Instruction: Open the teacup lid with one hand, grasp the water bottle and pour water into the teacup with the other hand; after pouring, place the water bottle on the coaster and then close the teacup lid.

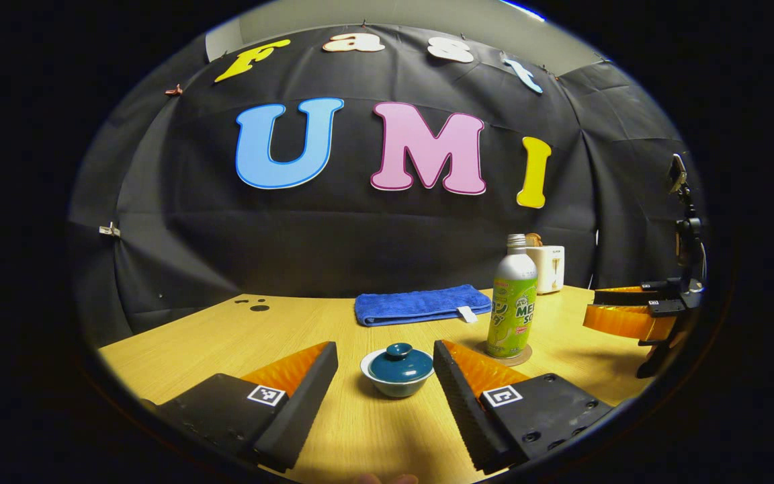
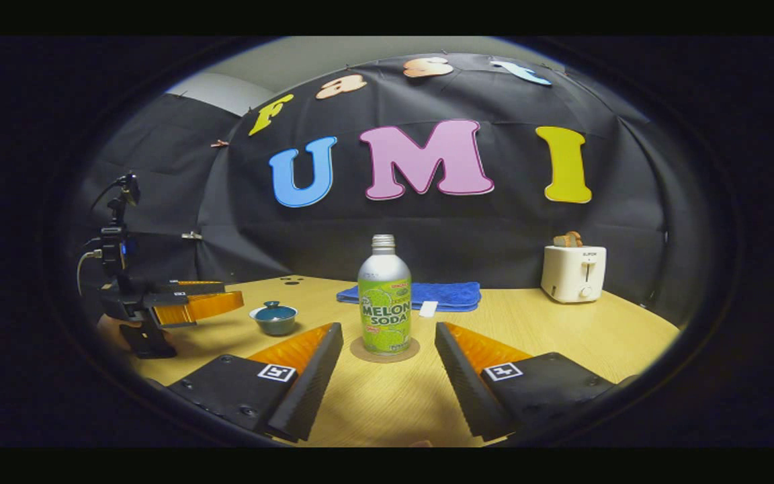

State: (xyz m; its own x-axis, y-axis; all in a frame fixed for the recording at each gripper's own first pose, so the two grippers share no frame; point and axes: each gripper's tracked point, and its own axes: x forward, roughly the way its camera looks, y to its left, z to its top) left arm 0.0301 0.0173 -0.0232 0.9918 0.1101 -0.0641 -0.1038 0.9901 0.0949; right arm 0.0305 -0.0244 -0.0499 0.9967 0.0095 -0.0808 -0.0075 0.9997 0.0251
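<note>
Grippers (image 1: 385,376) (image 2: 389,370) wide apart (nothing held)

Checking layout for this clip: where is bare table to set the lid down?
Bare table lies between bottle and toaster, and left of the teacup. Crowded: teacup, bottle on coaster and towel cluster mid-table.

Teacup (image 1: 398,371): open table (image 1: 239,336) all round, approach clear.
Water bottle (image 2: 384,296): upright, towel (image 2: 447,294) behind, toaster (image 2: 574,272) well apart.

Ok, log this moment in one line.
left gripper open, facing lidded teacup | right gripper open, facing bottle on coaster | nothing held
</note>
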